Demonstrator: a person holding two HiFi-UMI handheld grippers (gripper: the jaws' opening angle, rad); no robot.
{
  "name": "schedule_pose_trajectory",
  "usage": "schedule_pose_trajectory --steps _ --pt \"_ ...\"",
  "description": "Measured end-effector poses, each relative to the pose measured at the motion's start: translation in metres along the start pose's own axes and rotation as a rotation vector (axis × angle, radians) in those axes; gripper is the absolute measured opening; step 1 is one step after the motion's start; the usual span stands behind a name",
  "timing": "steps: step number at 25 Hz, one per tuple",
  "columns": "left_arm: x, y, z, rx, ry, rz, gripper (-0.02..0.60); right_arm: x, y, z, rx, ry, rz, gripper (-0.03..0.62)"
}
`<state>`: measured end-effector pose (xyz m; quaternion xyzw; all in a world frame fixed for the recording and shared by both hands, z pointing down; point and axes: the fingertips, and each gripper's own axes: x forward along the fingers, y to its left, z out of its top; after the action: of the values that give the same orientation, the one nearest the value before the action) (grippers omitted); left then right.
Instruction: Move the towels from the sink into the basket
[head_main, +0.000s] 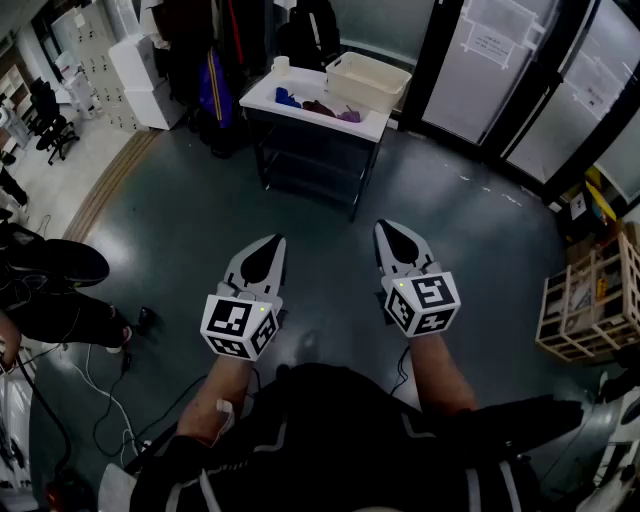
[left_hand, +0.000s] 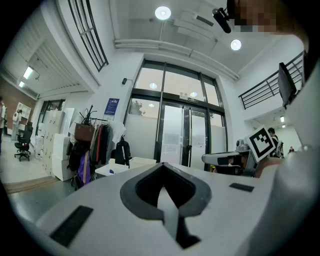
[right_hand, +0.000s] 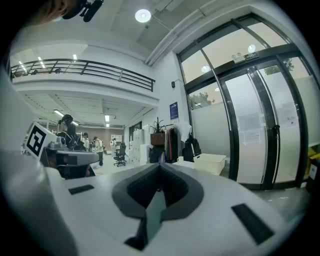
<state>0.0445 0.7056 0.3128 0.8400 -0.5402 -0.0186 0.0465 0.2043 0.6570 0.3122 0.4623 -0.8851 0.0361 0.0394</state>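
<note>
The left gripper (head_main: 267, 247) and right gripper (head_main: 392, 233) are fully closed and empty, near the person. The towels (head_main: 318, 105) lie on the far table (head_main: 262, 97), left of the basket (head_main: 362, 96). If the grippers arrive closed, they could shove towels off the edge
</note>
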Motion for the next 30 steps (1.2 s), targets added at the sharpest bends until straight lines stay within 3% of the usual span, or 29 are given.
schedule_pose_trajectory --steps 18,30 --pt "-0.011 0.011 -0.001 -0.008 -0.004 0.003 0.005 0.007 0.014 -0.002 -0.034 0.018 -0.018 0.002" --pt "-0.030 0.051 -0.010 -0.021 0.000 -0.005 0.005 0.035 0.054 -0.003 -0.087 0.020 -0.014 0.002"
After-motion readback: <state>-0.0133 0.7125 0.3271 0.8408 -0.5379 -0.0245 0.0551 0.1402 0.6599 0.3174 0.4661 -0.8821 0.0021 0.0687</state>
